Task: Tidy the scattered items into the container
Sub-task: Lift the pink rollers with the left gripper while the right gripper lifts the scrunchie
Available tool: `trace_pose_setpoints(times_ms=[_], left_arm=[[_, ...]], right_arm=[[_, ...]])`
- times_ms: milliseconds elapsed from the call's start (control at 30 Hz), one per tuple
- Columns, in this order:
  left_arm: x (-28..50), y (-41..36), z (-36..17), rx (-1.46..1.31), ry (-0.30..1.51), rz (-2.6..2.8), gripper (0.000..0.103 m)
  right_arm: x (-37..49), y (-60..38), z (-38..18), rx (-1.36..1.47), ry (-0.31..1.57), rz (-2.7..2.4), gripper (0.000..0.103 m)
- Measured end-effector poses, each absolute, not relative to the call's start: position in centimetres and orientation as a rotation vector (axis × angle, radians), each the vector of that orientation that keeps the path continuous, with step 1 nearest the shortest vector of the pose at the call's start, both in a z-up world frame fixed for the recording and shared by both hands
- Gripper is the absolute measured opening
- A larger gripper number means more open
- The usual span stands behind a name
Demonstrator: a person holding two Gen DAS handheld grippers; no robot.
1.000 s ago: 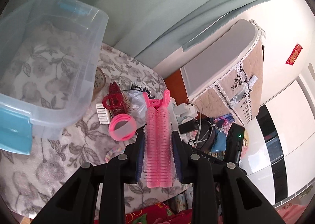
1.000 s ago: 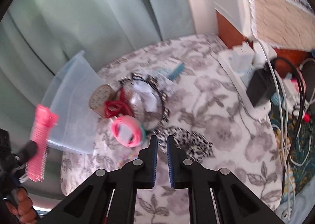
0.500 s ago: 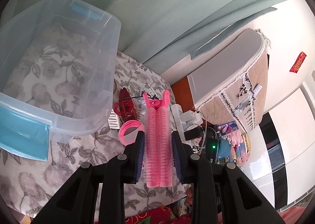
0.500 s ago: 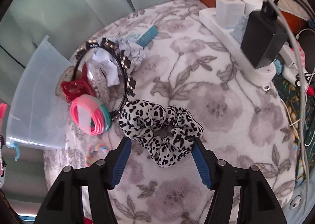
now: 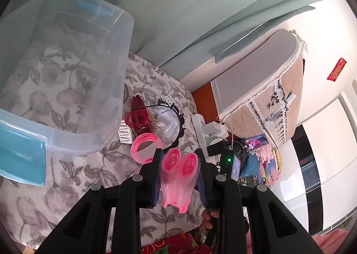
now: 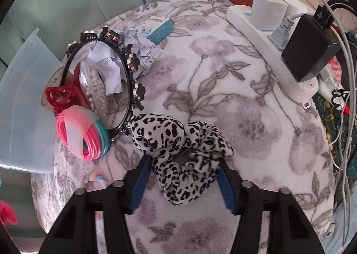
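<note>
Floral blanket (image 6: 223, 102), clear bin (image 5: 67, 70) (bare inside), left gripper (image 5: 178, 164) clamping pink rollers (image 5: 178, 178), right gripper (image 6: 183, 173) closing around leopard scrunchie (image 6: 178, 149)

Left wrist view looks obliquely down along its fingers, farther back. Right wrist view looks steeply down, close. Shared: black flower-studded headband (image 5: 178, 117) (image 6: 131, 61), floral grey-white blanket (image 5: 93, 171) (image 6: 223, 97).

— What do you have at lower centre?
— Your pink hair rollers (image 5: 179, 175), paired side by side; your leopard-print scrunchie (image 6: 185, 153), crumpled on the floral cover.
— And upper left?
— Your clear container (image 5: 120, 57), open.
</note>
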State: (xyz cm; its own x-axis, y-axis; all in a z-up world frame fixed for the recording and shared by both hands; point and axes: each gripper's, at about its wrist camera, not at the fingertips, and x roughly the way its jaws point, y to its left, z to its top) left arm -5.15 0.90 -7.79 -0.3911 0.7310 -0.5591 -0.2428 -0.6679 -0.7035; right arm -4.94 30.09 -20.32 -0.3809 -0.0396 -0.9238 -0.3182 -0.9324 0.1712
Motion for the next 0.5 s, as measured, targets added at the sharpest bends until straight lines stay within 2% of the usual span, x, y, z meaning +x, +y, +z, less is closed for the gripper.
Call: trace_pose_setpoints(times_ms=[33, 133, 300, 500], left_arm=[[-5.0, 0.9, -7.9, -1.216, -0.701, 2.089, 0.028], [-4.6, 1.3, -8.0, -1.230, -0.652, 2.105, 0.028], [-3.8, 1.7, -8.0, -1.227, -0.591, 2.113, 0.028], [-3.5, 1.3, -7.6, -1.198, -0.605, 2.116, 0.028]], right_arm=[[-4.8, 30.2, -20.3, -1.637, 0.497, 2.430, 0.041], [-4.4, 30.3, -20.0, -1.629, 0.517, 2.441, 0.030], [-3.7, 30.0, -18.6, -1.571, 0.540, 2.507, 0.027], [-3.0, 29.4, -16.1, -1.522, 0.559, 2.555, 0.027]])
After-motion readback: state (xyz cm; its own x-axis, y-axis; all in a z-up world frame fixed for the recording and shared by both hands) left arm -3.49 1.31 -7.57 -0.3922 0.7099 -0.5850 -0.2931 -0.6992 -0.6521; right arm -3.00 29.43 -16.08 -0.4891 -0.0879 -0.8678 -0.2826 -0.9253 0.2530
